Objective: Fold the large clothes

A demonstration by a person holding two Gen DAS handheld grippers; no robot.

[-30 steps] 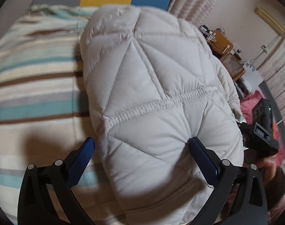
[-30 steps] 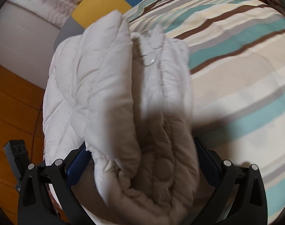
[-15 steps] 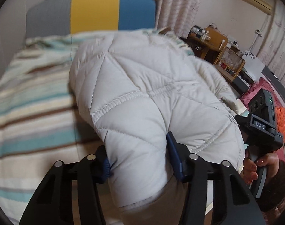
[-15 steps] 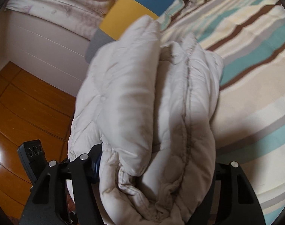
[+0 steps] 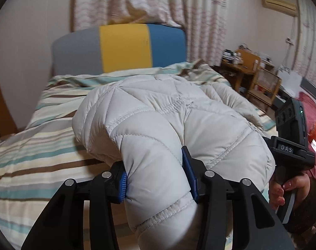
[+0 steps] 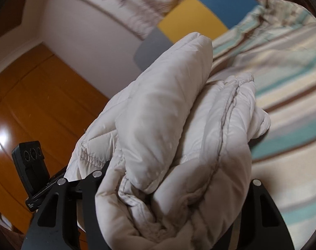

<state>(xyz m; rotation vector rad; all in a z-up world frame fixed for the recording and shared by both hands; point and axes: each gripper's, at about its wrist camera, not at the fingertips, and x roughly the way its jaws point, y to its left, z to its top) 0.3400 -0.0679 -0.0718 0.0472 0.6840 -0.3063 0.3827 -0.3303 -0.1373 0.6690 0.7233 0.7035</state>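
Note:
A cream quilted puffer jacket [image 5: 158, 120] lies folded and bunched on a striped bed [image 5: 33, 150]. My left gripper [image 5: 156, 177] is shut on a thick fold of its near edge, blue pads pressed into both sides. In the right wrist view the jacket [image 6: 168, 125] is a bundle of several folded layers lifted off the bed [image 6: 283, 83]. My right gripper [image 6: 170, 204] is shut on the bundle's near end; its fingertips are buried in the fabric. The right gripper's body and the hand holding it show at the right of the left wrist view [image 5: 291, 152].
A grey, yellow and blue headboard [image 5: 124, 45] stands at the bed's far end, with curtains behind. Wooden furniture [image 5: 251, 77] with clutter stands at the right. Orange wooden floor [image 6: 33, 104] lies left of the bed. Red fabric [image 5: 314, 116] is at the far right.
Both grippers went from open around the jacket to shut on its folds. Both have lifted and tilted up, raising the near end of the jacket, so more of the headboard and room shows.

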